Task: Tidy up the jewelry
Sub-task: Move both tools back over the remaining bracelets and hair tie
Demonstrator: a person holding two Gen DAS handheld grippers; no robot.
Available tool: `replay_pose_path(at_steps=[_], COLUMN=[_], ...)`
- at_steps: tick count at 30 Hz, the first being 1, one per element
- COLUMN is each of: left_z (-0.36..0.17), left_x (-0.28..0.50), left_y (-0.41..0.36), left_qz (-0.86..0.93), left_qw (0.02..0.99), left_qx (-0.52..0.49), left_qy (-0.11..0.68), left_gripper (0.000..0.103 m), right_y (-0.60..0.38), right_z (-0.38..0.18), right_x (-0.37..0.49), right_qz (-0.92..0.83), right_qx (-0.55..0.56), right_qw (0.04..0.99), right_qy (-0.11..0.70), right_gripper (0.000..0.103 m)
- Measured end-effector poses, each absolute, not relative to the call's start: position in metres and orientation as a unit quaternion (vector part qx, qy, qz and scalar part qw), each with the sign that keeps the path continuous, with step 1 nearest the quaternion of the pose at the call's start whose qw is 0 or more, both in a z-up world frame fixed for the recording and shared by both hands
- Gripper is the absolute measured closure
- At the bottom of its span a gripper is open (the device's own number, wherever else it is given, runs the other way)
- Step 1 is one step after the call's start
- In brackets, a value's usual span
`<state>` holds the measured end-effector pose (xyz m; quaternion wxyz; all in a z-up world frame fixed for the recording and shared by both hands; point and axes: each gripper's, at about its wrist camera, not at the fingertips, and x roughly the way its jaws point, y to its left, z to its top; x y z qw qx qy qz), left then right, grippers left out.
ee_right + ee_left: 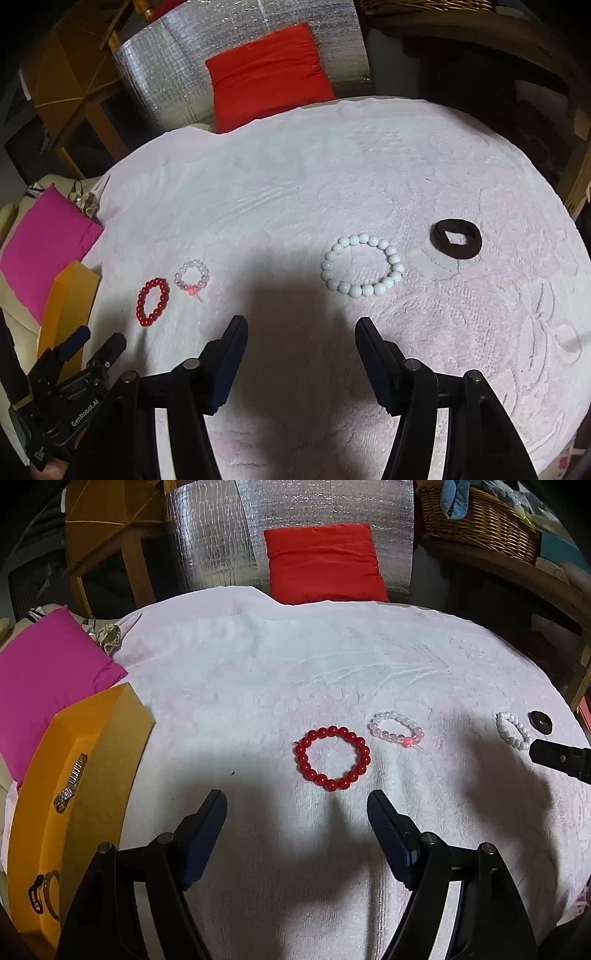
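Our left gripper (297,805) and right gripper (301,328) hover, jaws wide and empty; the red bead bracelet (331,758) and white bead bracelet (361,265) lie mid-frame on the pale towel-covered table (258,664), far from its edges.

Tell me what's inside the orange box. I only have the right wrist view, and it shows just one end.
Observer: A silver link band lies on the floor of the box.
Operator: Anything else in there?
Observer: Yes, a dark looped piece lies at the box's near end. I can't tell what it is.
Operator: Where is the left tool pointing?
Observer: The left tool is open, and the red bracelet lies flat just ahead of its gap, untouched.
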<state>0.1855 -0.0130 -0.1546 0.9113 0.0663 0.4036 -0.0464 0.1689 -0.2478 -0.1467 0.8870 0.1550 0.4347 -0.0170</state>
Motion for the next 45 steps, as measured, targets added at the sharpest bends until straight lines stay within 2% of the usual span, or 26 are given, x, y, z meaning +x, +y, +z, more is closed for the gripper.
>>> replay_pose_path(at_steps=[15,25,42,43,45], left_z=[-0.158,-0.157,-0.154,-0.154,-0.152], left_x=[0.194,0.198,0.21,0.211,0.211], left_y=[0.005,0.005,-0.002,-0.005,-0.01], left_qz=[-0.037,-0.035,-0.034,-0.039,-0.045], left_qw=[0.905,0.9,0.898,0.897,0.897], left_qx=[0.034,0.026,-0.001,0.0,0.0], left_qy=[0.423,0.433,0.438,0.441,0.44], left_gripper=[0.024,0.024,0.024,0.024,0.024], right_y=[-0.291,-0.353,-0.35,-0.353,-0.359], right_z=[-0.139,-0.148,-0.14,-0.14,-0.138], right_x=[0.165,0.155,0.169,0.167,0.166], right_qz=[-0.037,-0.078,-0.055,-0.055,-0.043], right_qx=[0.203,0.299,0.318,0.322,0.332], right_qw=[0.887,0.859,0.862,0.861,0.86], right_qy=[0.414,0.409,0.392,0.391,0.384], right_gripper=[0.039,0.039,0.041,0.041,0.051])
